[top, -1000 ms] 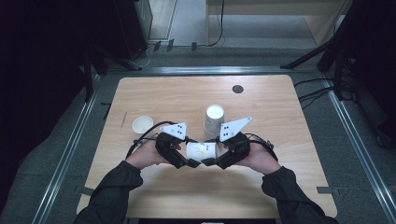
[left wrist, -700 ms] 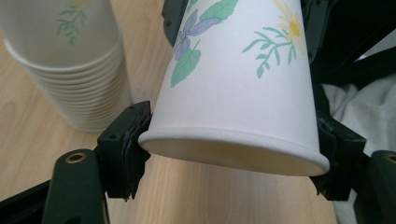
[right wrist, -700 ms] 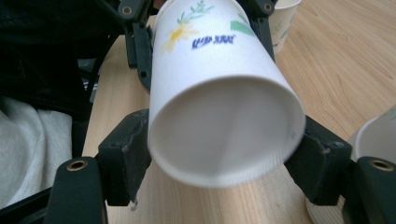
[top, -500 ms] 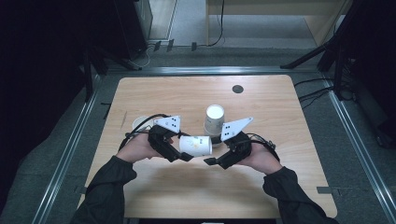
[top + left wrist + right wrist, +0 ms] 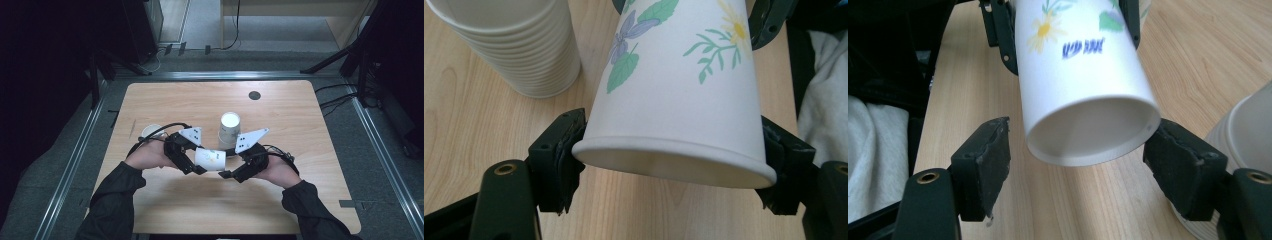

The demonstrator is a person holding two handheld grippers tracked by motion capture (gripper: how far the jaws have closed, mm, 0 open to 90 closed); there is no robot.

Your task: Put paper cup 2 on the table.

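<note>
A white paper cup [image 5: 211, 159] with a flower print lies sideways above the table between both hands. My left gripper [image 5: 192, 162] is shut on its rim end; in the left gripper view both pads press the cup [image 5: 674, 100] at the rim. My right gripper [image 5: 231, 172] stands open around the cup's base, its jaws having just been opening. In the right gripper view the recessed base [image 5: 1093, 125] sits between the pads [image 5: 985, 160], and the left pad is clear of it.
A stack of upturned white cups [image 5: 229, 130] stands just behind the hands, close to the right gripper [image 5: 1248, 140]. A single cup [image 5: 150, 131] stands at the left, and a small black disc [image 5: 254, 95] lies at the back right of the wooden table [image 5: 300, 200].
The right gripper's jaws have opened off the cup's base. The left hand drew slightly left with the cup, then came back toward the right gripper.
</note>
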